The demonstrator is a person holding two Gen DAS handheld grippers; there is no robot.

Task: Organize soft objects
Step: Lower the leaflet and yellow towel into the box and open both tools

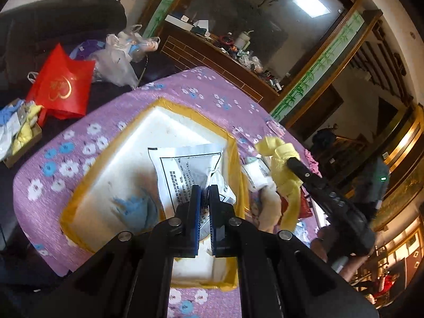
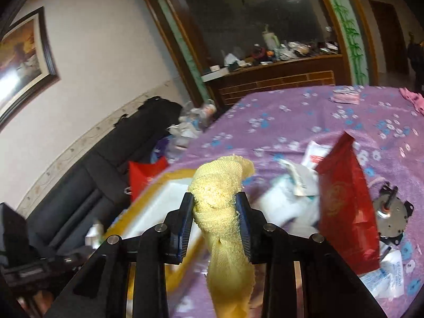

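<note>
Right hand-held gripper point(image 2: 216, 209) pinches the yellow cloth point(image 2: 225, 212); left hand-held gripper point(image 1: 204, 198), nearly closed, nips a packet point(image 1: 190, 167) over the foam box point(image 1: 119, 175). Next, I'd guess: cloth into box.

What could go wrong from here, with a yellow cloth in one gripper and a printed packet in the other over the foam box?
1. The yellow cloth hangs long below the right gripper; its tail could snag on the red bag or the packets beside it.
2. The left gripper pinches only an edge of the printed packet over the foam box; it may slip out.
3. The grippers are close together, so they could bump at the box.
</note>
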